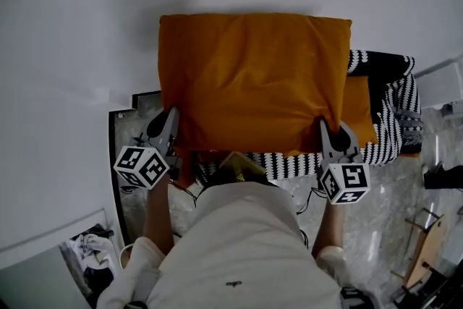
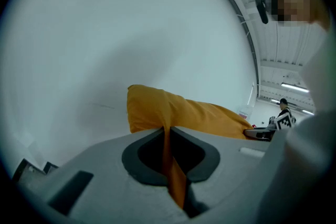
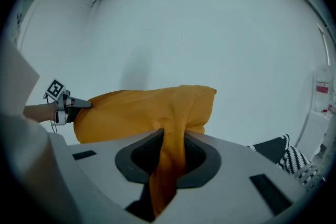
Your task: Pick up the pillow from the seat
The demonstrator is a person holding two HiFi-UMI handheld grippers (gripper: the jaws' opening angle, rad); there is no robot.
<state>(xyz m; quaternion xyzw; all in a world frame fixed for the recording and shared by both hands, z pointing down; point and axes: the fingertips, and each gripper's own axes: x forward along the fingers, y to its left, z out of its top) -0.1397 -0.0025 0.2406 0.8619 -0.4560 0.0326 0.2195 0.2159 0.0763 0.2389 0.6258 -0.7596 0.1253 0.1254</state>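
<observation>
Your pillow: solid mustard-orange, no print. Seat fabric: blk/wht stripes w/ a plain blk patch. 2nd cushion: same orange. Your left gripper and right gripper: grey bodies, dk grey pads, blk/wht marker cubes. Wall: plain white. Your shirt: off-white.

left tool: grey | right tool: grey | cubes: black-white | shirt: white
</observation>
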